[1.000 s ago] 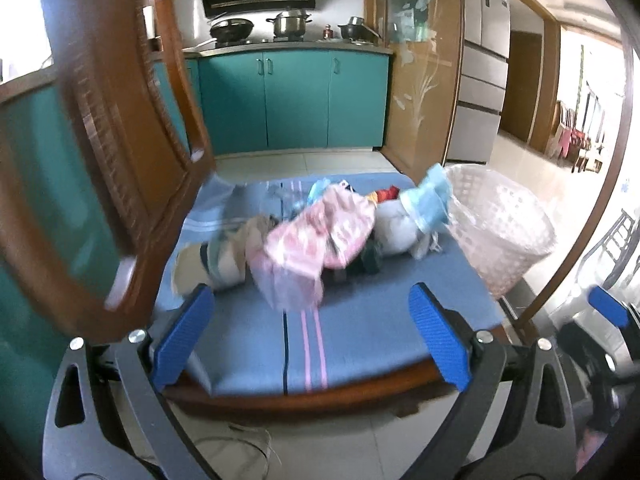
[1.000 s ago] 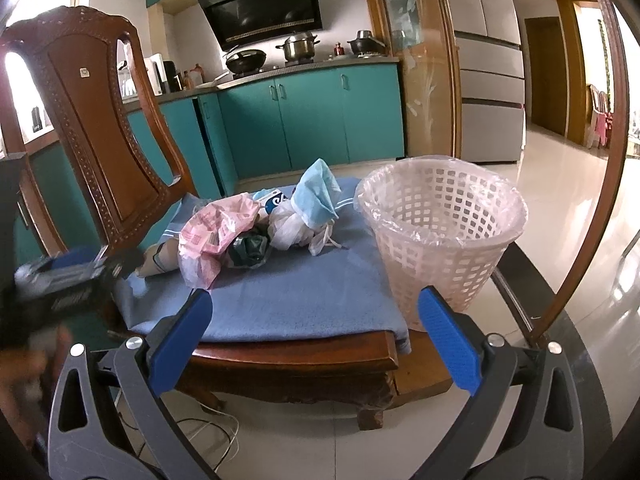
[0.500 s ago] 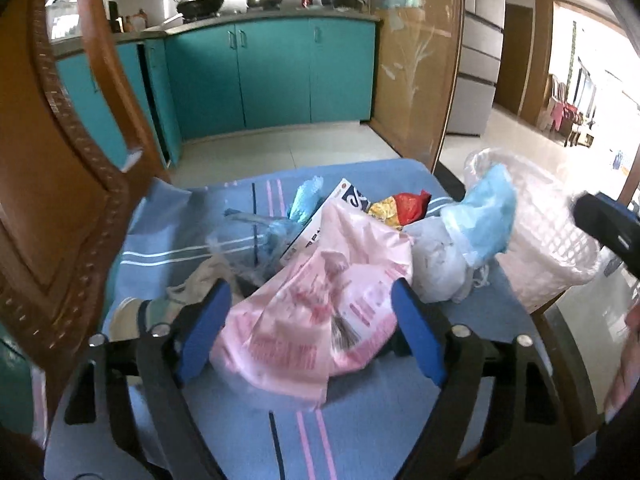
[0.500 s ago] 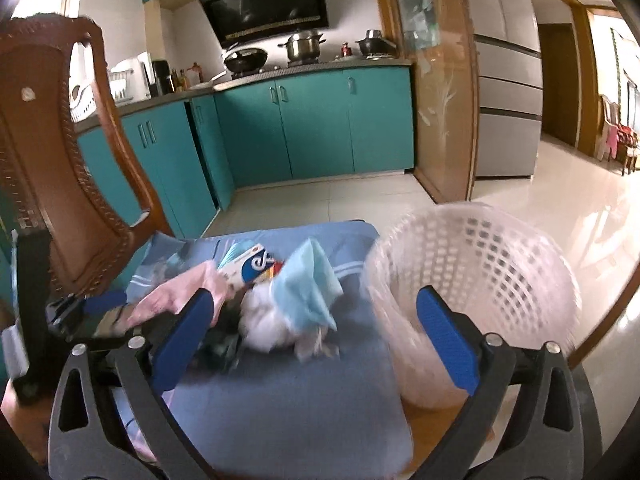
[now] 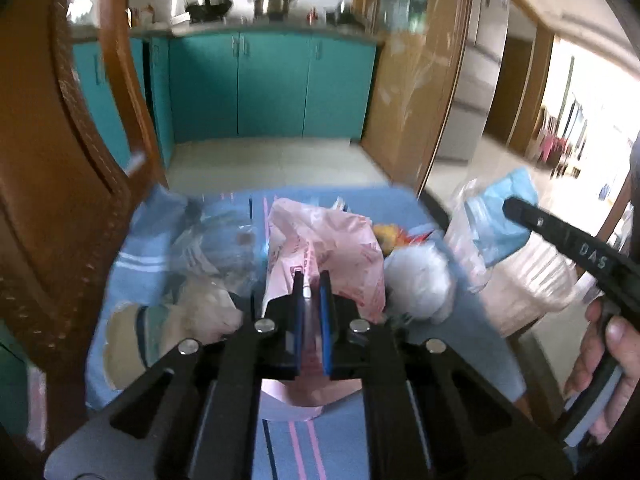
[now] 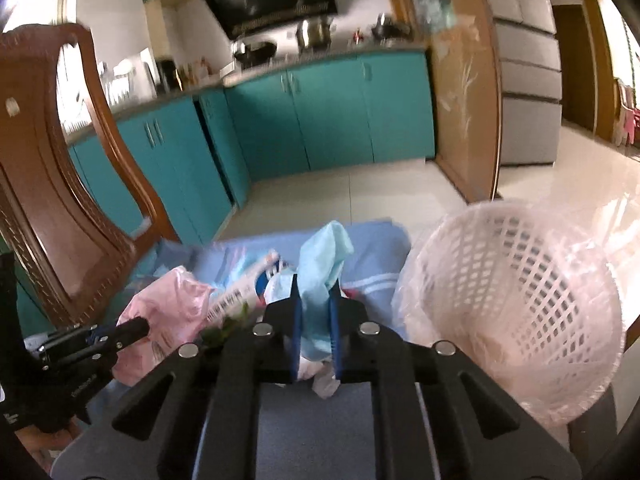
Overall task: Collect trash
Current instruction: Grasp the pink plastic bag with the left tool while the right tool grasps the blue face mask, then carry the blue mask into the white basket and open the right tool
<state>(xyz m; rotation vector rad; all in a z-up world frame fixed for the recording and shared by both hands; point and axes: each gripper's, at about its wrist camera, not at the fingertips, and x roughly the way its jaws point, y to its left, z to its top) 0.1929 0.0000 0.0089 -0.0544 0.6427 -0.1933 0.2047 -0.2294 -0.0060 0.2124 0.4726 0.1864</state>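
Observation:
My left gripper (image 5: 311,280) is shut on a pink plastic bag (image 5: 328,248) in the trash pile on the blue cloth (image 5: 336,448). The same bag shows at the left of the right wrist view (image 6: 168,312). My right gripper (image 6: 316,300) is shut on a light blue cloth-like piece (image 6: 324,264), which also shows in the left wrist view (image 5: 500,216) beside the white mesh basket (image 6: 520,304). A white crumpled bag (image 5: 420,284), clear plastic (image 5: 216,248) and a yellow-red wrapper (image 5: 392,236) lie in the pile.
A carved wooden chair back (image 5: 52,200) rises on the left, also in the right wrist view (image 6: 52,200). Teal kitchen cabinets (image 5: 272,88) stand behind across a tiled floor. A wooden door frame (image 5: 416,92) stands at the right. The basket (image 5: 532,284) sits at the cloth's right edge.
Both grippers have moved in on the pile and shut: the left on the pink bag, the right on the light blue piece. Both were open half a second ago.

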